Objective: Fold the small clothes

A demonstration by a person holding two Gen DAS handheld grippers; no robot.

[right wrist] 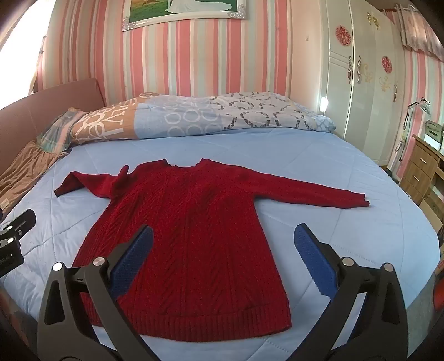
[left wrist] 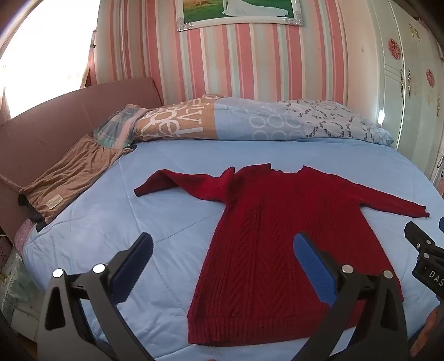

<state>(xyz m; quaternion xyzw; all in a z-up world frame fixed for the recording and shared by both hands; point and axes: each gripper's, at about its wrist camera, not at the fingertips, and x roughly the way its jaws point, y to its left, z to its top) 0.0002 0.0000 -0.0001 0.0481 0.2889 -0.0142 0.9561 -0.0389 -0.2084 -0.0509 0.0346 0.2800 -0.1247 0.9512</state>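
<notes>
A bed with a light blue quilted cover fills the middle of both views. At its far end lies a folded duvet with patterns of rings and letters, in blue and tan. A brown cloth lies on the left edge of the bed, against a pinkish headboard. The wall behind has pink and white stripes and carries a framed picture. A white wardrobe stands at the right, and beside it wooden drawers.
</notes>
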